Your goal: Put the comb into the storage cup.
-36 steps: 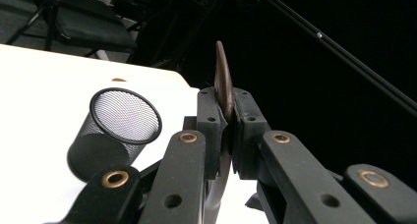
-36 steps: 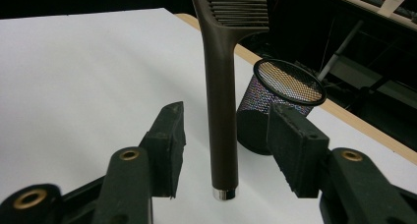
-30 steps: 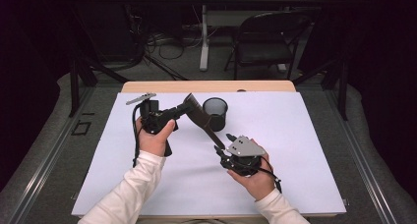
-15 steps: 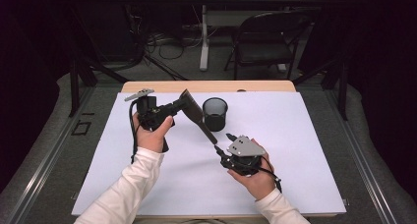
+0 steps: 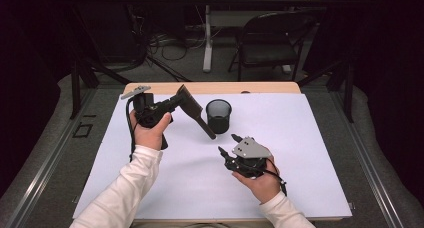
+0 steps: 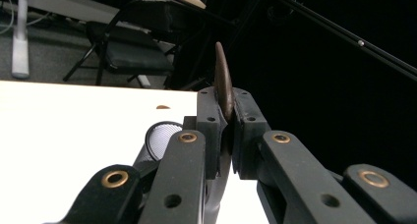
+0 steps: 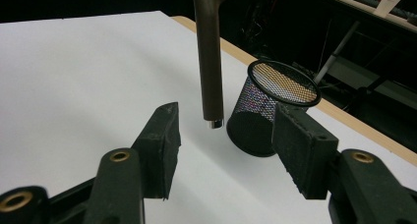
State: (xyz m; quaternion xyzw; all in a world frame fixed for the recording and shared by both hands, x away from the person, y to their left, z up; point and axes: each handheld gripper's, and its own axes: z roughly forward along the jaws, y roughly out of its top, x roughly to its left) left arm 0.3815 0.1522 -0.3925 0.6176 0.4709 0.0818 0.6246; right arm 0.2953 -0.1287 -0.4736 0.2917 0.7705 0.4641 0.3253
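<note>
Two grippers in the high view: we saw the left gripper [image 5: 172, 104] holding the brush [image 5: 194, 112] above the table [image 5: 310, 138], beside the mesh cup [image 5: 219, 115]. Left gripper view: jaws clamped on brush head. Right gripper view: right gripper [image 7: 223, 135] jaws apart, handle hanging ahead; edge grip could slip, we judged.

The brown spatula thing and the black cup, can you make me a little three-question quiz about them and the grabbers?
1. True or false: the left gripper is clamped on the spatula.
2. Which gripper has its jaws spread apart? A) the left gripper B) the right gripper
3. Fill in: the mesh cup stands upright on the ____ table cover.

Key:
1. True. In the left gripper view the jaws pinch the thin blade.
2. B. In the right gripper view the pads stand wide apart with nothing between them.
3. White.
</note>
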